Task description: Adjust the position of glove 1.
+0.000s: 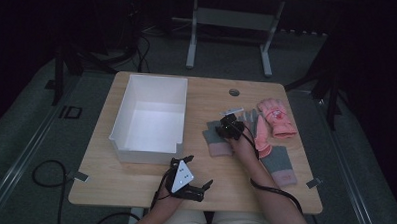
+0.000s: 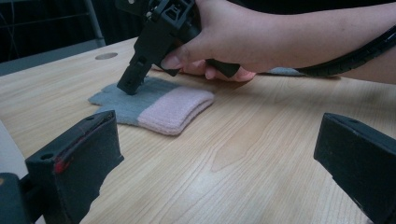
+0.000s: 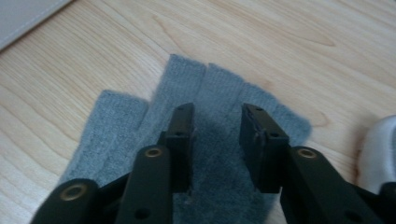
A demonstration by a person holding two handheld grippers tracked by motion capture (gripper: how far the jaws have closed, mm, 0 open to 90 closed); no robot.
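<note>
the right gripper [image 3: 217, 140] presses down on the grey glove [image 3: 224, 93], jaws slightly apart over the knit. the left gripper [image 2: 210, 158] rests near the table [image 2: 261, 154] edge, jaws wide apart and empty.

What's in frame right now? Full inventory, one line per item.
table: 1, light wood, centre of the high view, holds everything below
box: 1, white, open top, left half of the table
grey glove with pink cuff: 1, flat on the table right of the box, under the right tool
second grey glove with pink cuff: 1, right side near the front edge, partly under the forearm
pink gloves: 2, far right of the table, one lying beside the right hand
round hole: 1, grey, back of the table
left tool: 1, black, front edge of the table, jaws wide apart, nothing between them
right tool: 1, black, jaws down on the grey glove, gap between them narrow
</note>
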